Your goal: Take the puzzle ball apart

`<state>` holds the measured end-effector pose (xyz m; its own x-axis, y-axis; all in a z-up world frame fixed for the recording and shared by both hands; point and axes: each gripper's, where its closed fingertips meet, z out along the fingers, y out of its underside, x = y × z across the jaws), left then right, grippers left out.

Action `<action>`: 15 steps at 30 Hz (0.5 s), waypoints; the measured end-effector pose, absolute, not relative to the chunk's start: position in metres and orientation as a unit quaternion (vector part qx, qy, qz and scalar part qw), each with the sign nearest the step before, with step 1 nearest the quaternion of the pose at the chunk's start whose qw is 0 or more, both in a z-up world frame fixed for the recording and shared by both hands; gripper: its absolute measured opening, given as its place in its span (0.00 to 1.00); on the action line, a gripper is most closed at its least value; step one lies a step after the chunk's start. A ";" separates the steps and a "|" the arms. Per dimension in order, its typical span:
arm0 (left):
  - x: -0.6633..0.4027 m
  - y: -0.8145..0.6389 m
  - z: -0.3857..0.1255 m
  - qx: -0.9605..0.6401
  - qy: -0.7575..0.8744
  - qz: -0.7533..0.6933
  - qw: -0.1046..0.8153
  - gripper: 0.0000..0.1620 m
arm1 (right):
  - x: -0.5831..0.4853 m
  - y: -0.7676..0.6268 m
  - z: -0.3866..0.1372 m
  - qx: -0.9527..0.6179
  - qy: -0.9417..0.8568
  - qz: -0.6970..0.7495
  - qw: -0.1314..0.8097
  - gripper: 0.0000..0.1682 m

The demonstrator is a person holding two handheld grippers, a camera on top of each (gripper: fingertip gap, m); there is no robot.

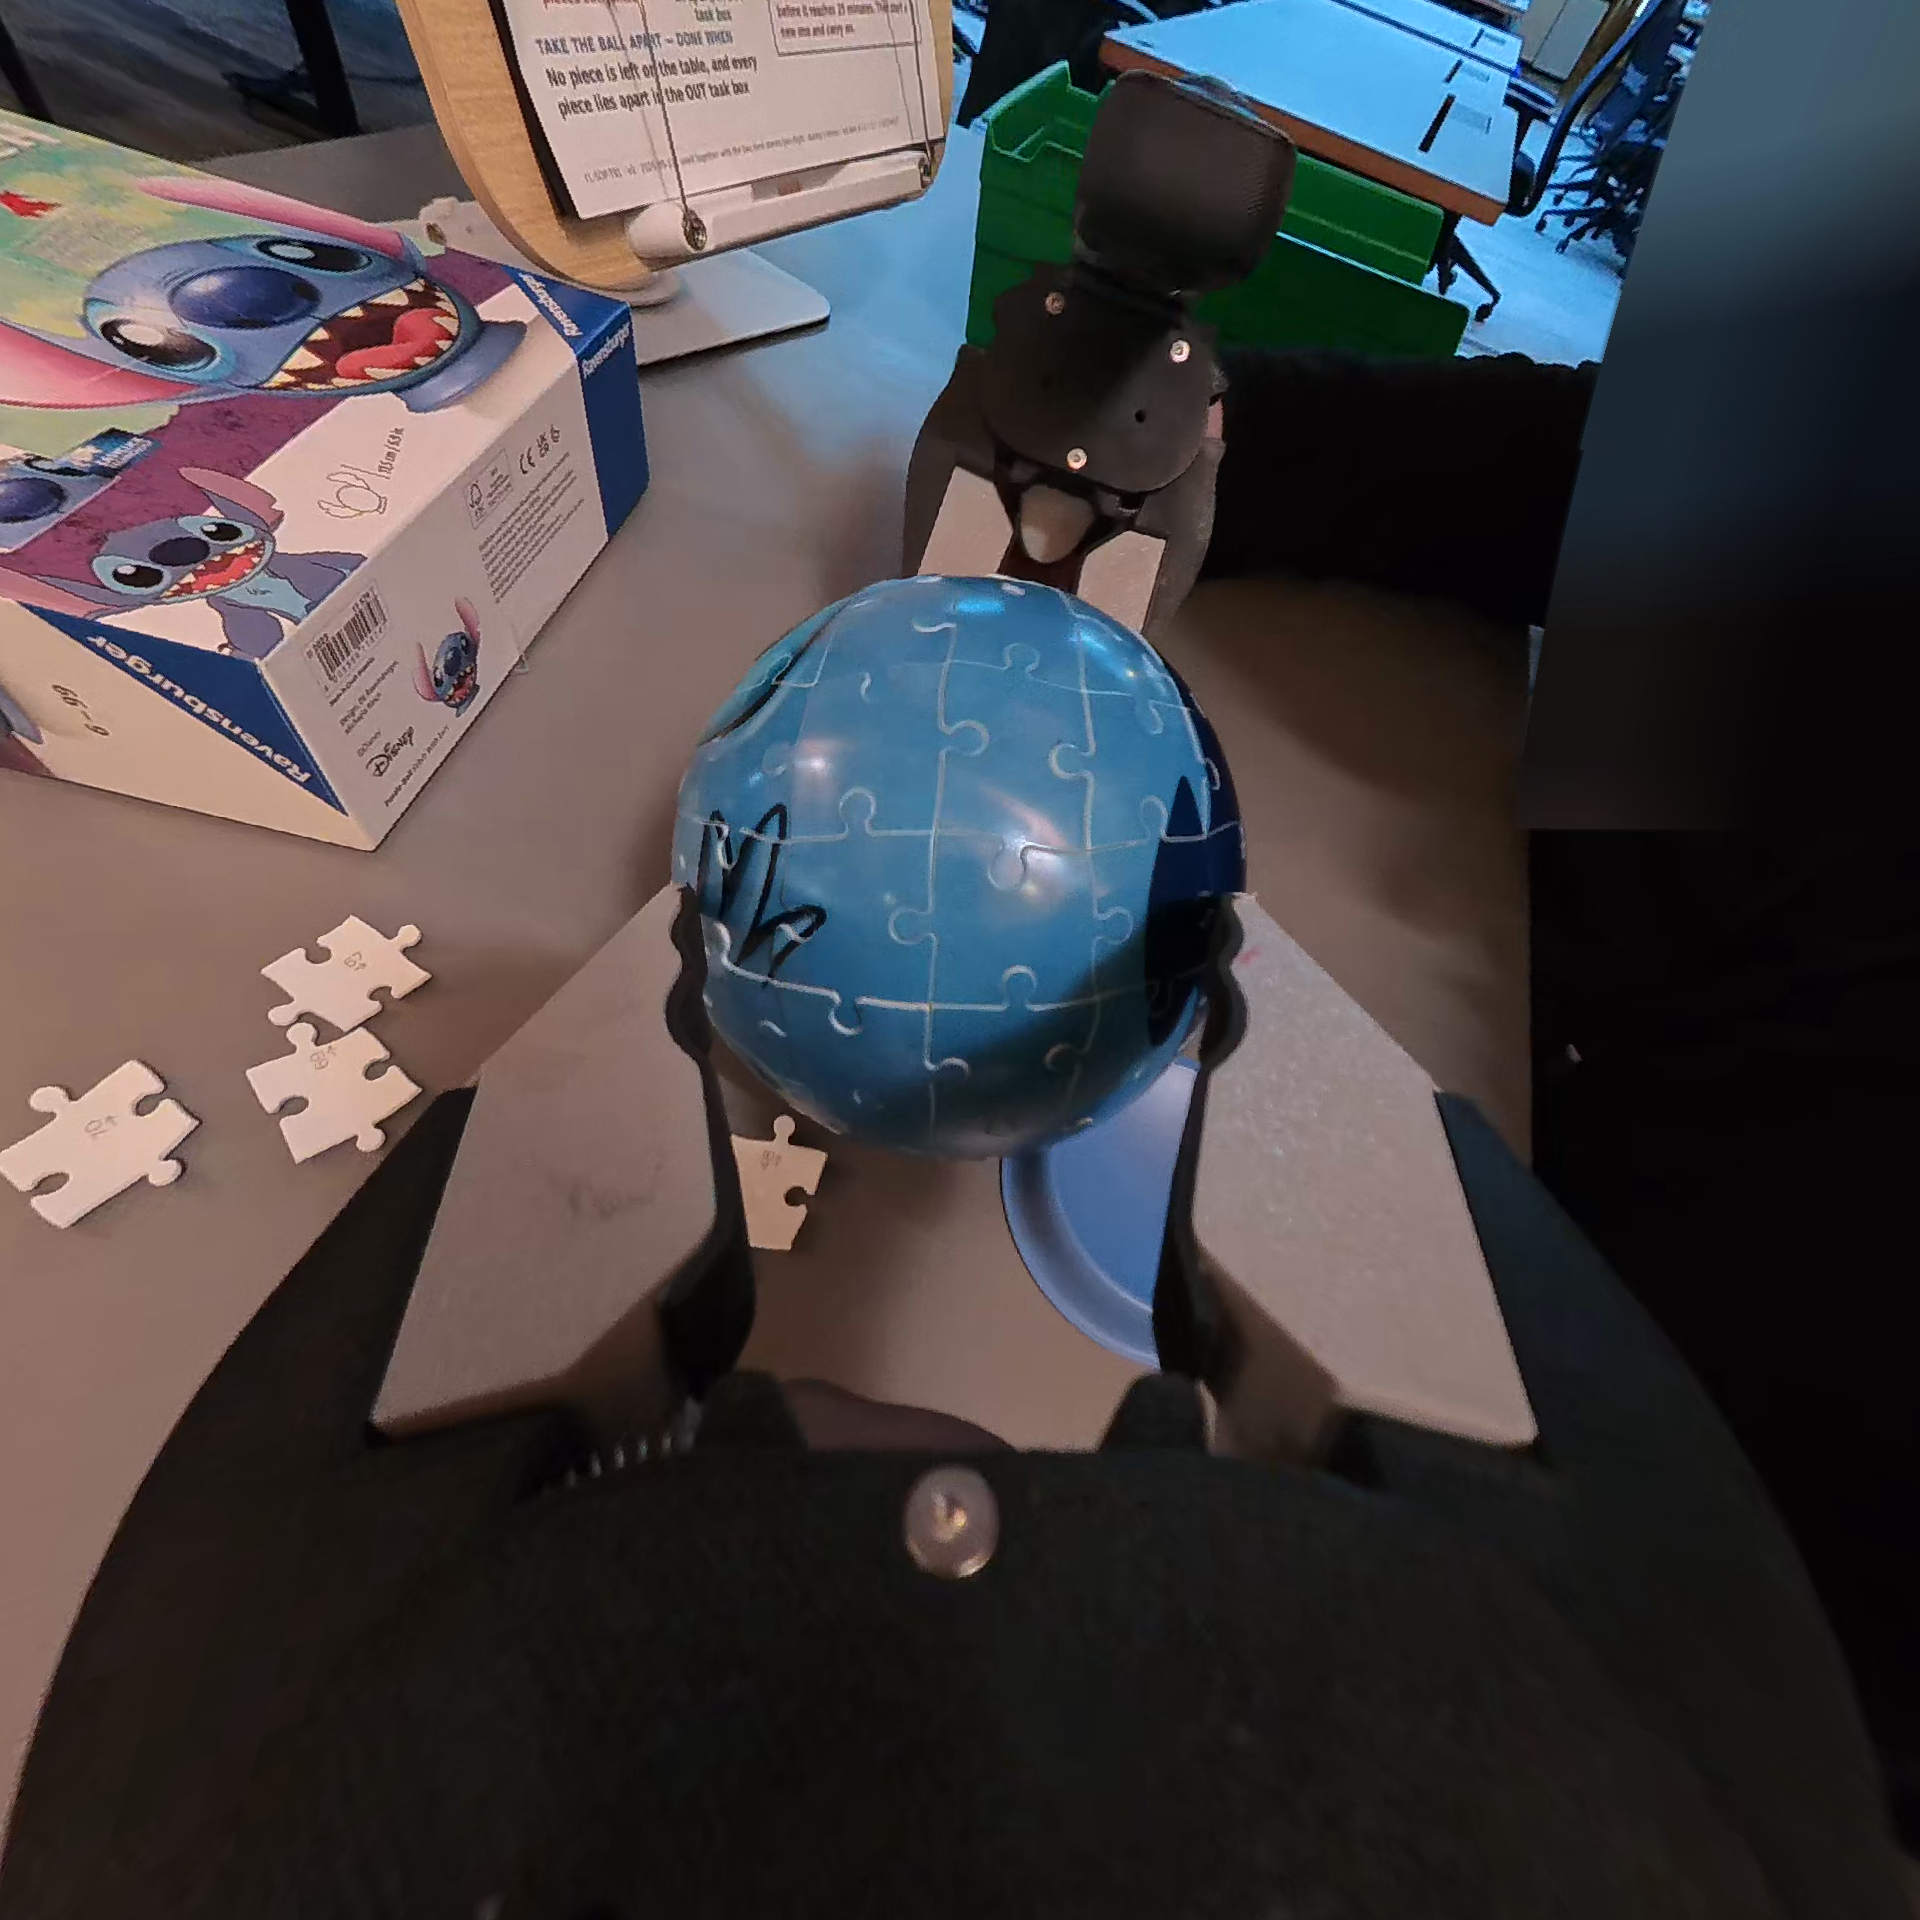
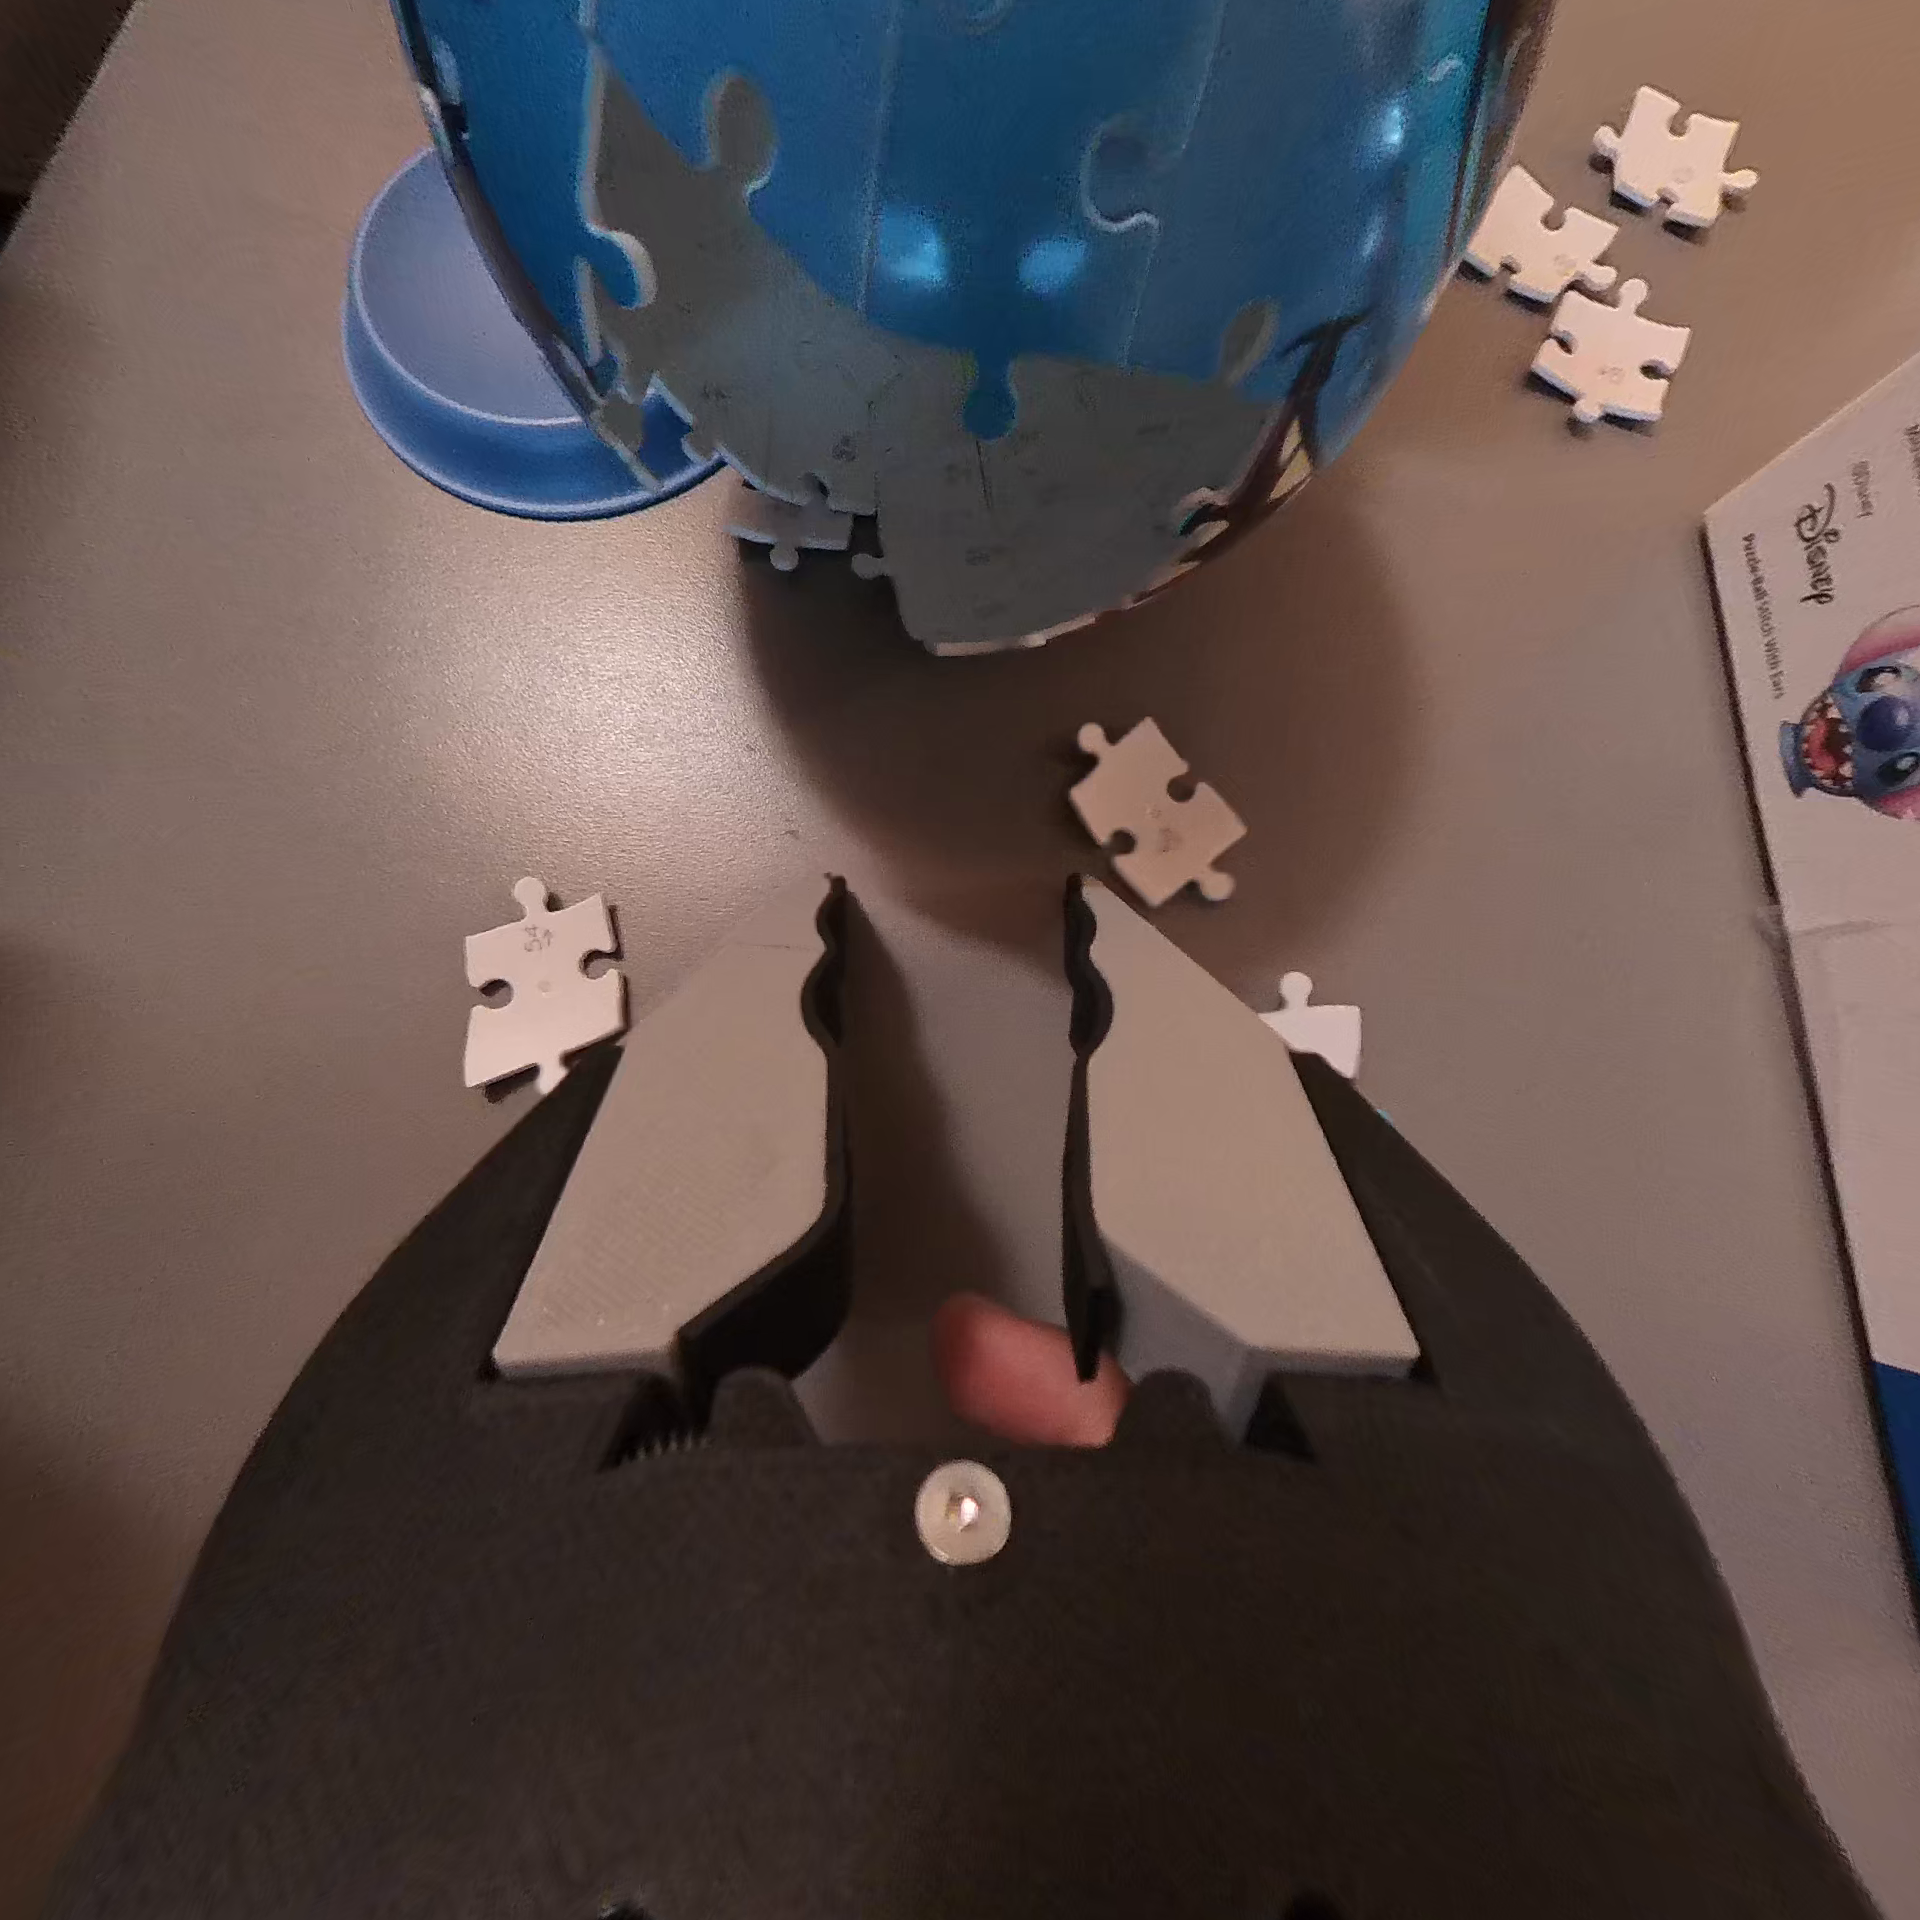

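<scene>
The blue puzzle ball (image 1: 956, 862) is gripped between the two fingers of my left gripper (image 1: 961, 904), which is shut on its sides and holds it above the table. In the right wrist view the ball (image 2: 987, 208) has an open gap on this side, where the grey backs of inner pieces show. My right gripper (image 2: 956, 894) is open and empty, low over the table, a short way from the ball. It also shows beyond the ball in the left wrist view (image 1: 1049, 582). Several loose white pieces (image 2: 1158, 810) lie face down around it.
The ball's blue stand (image 2: 457, 395) sits on the table under and beside the ball. More loose pieces (image 1: 332, 1086) lie to the left. The puzzle's box (image 1: 312, 520) is at the left. A document stand (image 1: 707, 125) and a green bin (image 1: 1340, 260) are at the back. The tips of one gripper are about 15 cm away from the tips of the other.
</scene>
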<state>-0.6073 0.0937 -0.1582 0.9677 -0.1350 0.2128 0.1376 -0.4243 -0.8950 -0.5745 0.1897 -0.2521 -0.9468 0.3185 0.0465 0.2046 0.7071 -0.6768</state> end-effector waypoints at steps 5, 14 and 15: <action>-0.607 0.091 -0.156 -0.834 -0.004 -0.105 0.542 0.57 | -0.608 0.197 -0.237 -0.184 -0.894 0.387 0.131 0.27; -0.600 0.093 -0.155 -0.835 0.008 -0.094 0.543 0.57 | -0.600 0.198 -0.252 -0.168 -0.905 0.377 0.100 0.22; -0.601 0.093 -0.155 -0.835 0.009 -0.093 0.543 0.57 | -0.598 0.199 -0.252 -0.164 -0.906 0.375 0.104 0.22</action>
